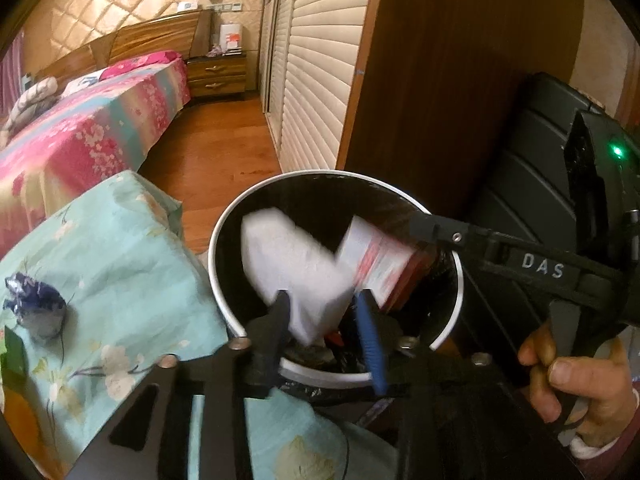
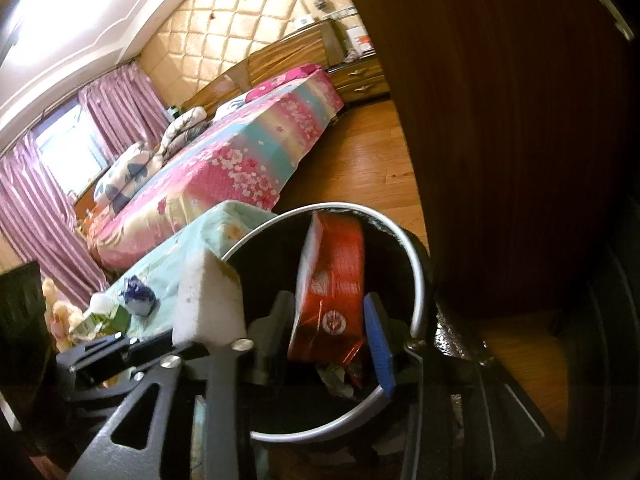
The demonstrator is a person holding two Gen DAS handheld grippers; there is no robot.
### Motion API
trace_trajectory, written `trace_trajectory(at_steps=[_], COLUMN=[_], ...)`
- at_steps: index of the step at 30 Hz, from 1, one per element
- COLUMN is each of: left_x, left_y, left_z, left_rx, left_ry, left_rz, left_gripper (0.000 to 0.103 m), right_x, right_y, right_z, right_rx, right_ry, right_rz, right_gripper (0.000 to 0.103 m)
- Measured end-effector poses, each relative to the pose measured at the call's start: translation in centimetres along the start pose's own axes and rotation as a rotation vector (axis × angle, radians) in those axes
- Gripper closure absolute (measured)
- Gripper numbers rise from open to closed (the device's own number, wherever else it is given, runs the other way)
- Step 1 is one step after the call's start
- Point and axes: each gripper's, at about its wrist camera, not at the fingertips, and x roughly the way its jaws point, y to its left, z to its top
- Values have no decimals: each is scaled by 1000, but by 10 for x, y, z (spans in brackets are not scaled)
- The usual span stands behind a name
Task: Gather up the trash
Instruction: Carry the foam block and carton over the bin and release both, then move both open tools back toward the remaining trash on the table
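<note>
White "DAS" lettering marks your right gripper (image 1: 424, 228). Both grippers hang part-open, gripping nothing: one white foam block (image 1: 296, 268) before your left gripper (image 1: 324, 312), one red packet (image 2: 336, 276) before your right, over the bin (image 1: 224, 216).

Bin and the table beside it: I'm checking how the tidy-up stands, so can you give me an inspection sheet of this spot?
Surface: table under a pale blue flowered cloth.
Job's things: white block and red packet over the open bin; rubbish already inside.
Clutter: crumpled blue-and-white wrapper on the cloth; green packaging beside it.
Grippers: left gripper has the block between its fingers, right gripper the packet; whether they grip is unclear.
Cables: what looks like a thin dark cord across the cloth.
Surroundings: bed, wooden floor, slatted wardrobe doors.
</note>
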Motion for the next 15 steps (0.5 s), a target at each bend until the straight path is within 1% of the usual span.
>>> trace_trajectory(at_steps=[1, 2, 4, 6, 7, 8, 11, 15], left_x=[-2, -5, -12, -19, -24, -30, -44, -61], left_y=[1, 2, 5, 7, 9, 11, 15, 24], left_z=[-2, -4, -9, -15, -19, -25, -40, -59], left_rx=[-8, -16, -35, -60, -72, -84, -104, -145], left_ry=[-2, -6, -14, -21, -25, -31, -33, -33], left_rz=[5, 10, 14, 24, 27, 31, 50, 69], left_gripper=[60, 58, 56, 52, 50, 49, 47, 46], right_x=[-2, -3, -8, -12, -14, -15, -17, -17], right_y=[0, 0, 0, 3, 5, 7, 16, 37], right_z=[-1, 0, -2, -5, -6, -7, -10, -20], right_rx=[3, 6, 14, 17, 17, 16, 10, -22], right_ry=[-8, -13, -22, -32, -37, -43, -47, -39], right_rz=[-8, -9, 0, 7, 8, 10, 25, 43], right_gripper=[51, 48, 47, 37, 29, 24, 16, 13])
